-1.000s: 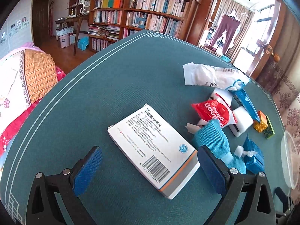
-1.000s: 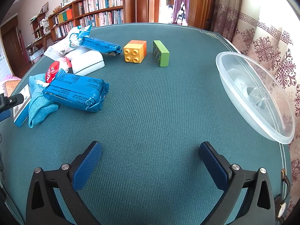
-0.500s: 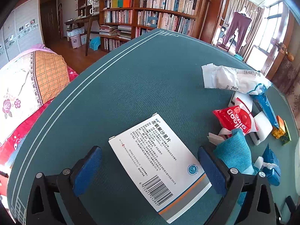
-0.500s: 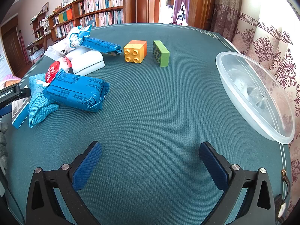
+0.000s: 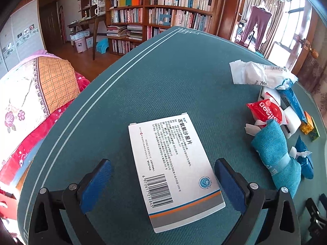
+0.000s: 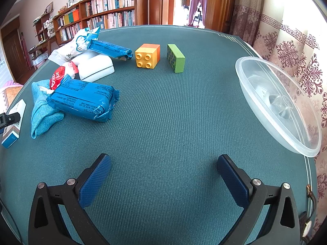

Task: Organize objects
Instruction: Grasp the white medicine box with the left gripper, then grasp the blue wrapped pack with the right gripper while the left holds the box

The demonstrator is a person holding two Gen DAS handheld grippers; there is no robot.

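The left gripper (image 5: 162, 185) is standing wide open, with one blue pad on each side of the white medicine box (image 5: 173, 167), not touching it and holding nothing. The box is lying flat on the green table (image 5: 163, 77), its near end between the pads. It is looking light and stiff, maybe a bit smooth, so squeezing its two long sides seems best. The right gripper (image 6: 163, 177) is hanging open too, over bare table, holding nothing.

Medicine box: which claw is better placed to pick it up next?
Left. The left claw is open with the medicine box between its fingers; the right claw hangs open over bare tablecloth.
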